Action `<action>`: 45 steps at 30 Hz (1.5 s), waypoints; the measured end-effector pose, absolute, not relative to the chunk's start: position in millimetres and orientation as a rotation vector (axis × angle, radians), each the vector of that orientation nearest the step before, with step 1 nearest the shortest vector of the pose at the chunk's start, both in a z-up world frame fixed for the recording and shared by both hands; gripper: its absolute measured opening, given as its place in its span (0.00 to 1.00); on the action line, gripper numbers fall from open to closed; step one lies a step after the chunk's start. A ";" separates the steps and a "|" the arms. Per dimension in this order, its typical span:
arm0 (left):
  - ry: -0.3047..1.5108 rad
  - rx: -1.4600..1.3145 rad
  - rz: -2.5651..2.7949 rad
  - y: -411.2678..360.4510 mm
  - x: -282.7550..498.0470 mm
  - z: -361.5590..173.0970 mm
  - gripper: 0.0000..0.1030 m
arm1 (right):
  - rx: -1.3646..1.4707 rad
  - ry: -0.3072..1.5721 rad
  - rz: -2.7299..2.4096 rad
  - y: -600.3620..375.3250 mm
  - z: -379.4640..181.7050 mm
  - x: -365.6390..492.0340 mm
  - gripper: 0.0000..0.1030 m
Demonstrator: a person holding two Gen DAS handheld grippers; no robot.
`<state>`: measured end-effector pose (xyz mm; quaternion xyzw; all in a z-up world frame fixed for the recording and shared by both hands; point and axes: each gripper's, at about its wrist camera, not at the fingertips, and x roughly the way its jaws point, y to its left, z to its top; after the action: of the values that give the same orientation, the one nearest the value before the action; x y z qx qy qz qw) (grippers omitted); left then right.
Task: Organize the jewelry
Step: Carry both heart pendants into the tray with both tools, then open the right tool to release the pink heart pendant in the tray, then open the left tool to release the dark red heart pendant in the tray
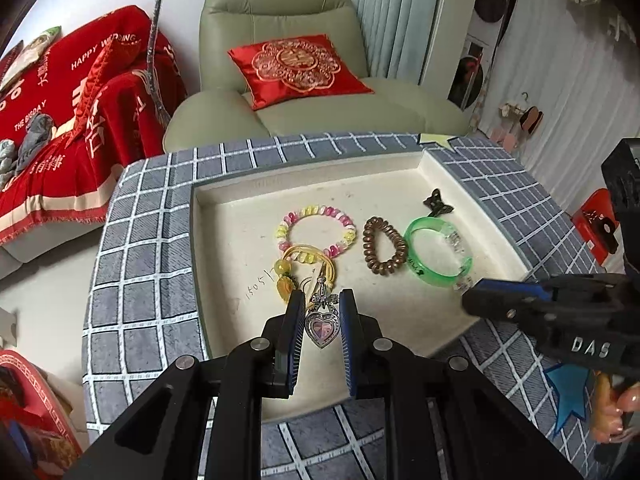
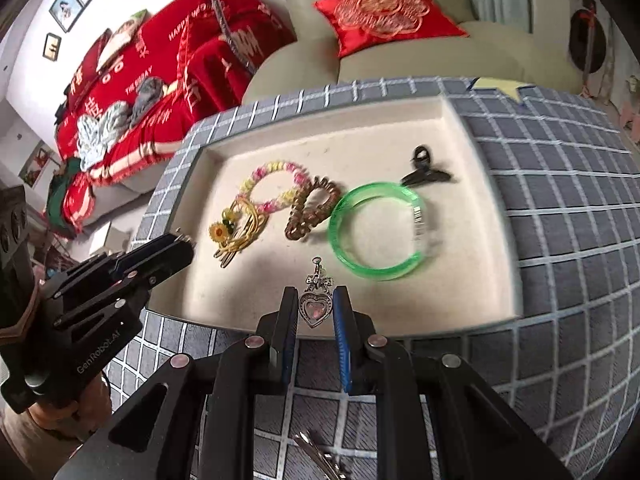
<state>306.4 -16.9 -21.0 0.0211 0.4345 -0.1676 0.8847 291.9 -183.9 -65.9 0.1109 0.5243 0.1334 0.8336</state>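
Both grippers are black with silver screws and blue pads; the right gripper (image 1: 468,292) reads "DAS", the left gripper (image 2: 186,246) "GenRobot.AI".

The right wrist view is smeared by motion, so the pink and yellow bead bracelet (image 2: 276,184) and brown coil hair tie (image 2: 310,208) blur together. A metal hair clip (image 2: 320,458) lies half hidden behind the right gripper's body. In the left wrist view, the hand (image 1: 614,416) holding the right gripper is cut off at the edge.
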 end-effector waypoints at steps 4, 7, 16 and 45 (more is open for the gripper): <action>0.931 0.048 -0.351 -19.7 312.7 -31.4 0.32 | 0.225 1.150 0.292 -178.0 -76.2 300.7 0.19; 0.946 0.047 -0.347 -20.7 317.9 -37.7 0.32 | 0.224 1.170 0.270 -179.9 -84.1 309.0 0.19; 0.970 0.084 -0.254 -28.2 330.8 -54.7 0.32 | 0.137 1.118 0.152 -192.4 -86.6 322.5 0.19; 0.940 0.085 -0.204 -30.8 326.9 -54.6 0.33 | 0.195 1.017 0.153 -200.7 -55.8 302.7 0.60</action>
<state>326.9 -30.8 -54.6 0.0409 0.4520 -0.0983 0.8856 302.7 -200.7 -55.8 0.0932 0.4855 0.0730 0.8662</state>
